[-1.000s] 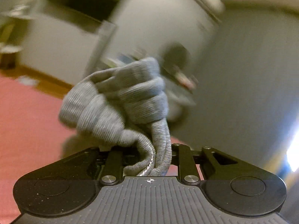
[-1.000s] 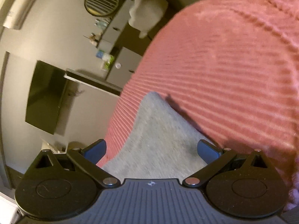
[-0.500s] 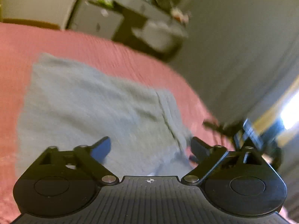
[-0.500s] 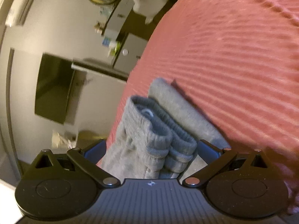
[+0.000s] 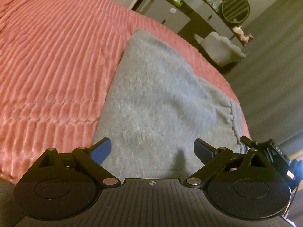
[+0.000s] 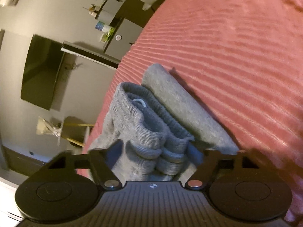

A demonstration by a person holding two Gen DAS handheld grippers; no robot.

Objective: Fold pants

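The left tool point(image 5: 152, 148) stands wide open with nothing gripped; its blue-padded fingers point(image 5: 101, 149) straddle the near edge of the folded grey knitted pants point(image 5: 161, 98), and the cloth lies flat under and ahead of it without touching the pads. The pants rest on the ribbed pink bedspread point(image 5: 56, 56), near the bed's right-hand edge as this tool sees it. A seam runs down the cloth just ahead of the right finger. Beyond the pants, past the bed's far edge, stand a grey dresser point(image 5: 176, 17) with small bottles on top, a round dark slatted fan point(image 5: 235, 7) and a pale upholstered chair point(image 5: 221, 47), well apart from the tool.

The right tool point(image 6: 153, 152) has just been closing its jaws to about half width around the bunched ribbed waistband point(image 6: 149, 132) of the pants, which lies between the fingers; whether the pads already press the cloth I cannot tell, as the picture is blurred there. Ahead of this tool the flat folded part of the pants point(image 6: 181, 109) stretches away on the bedspread point(image 6: 236, 56). To its left, off the bed, a dark flat screen point(image 6: 41, 70) hangs on the wall and the dresser point(image 6: 125, 32) stands further off.
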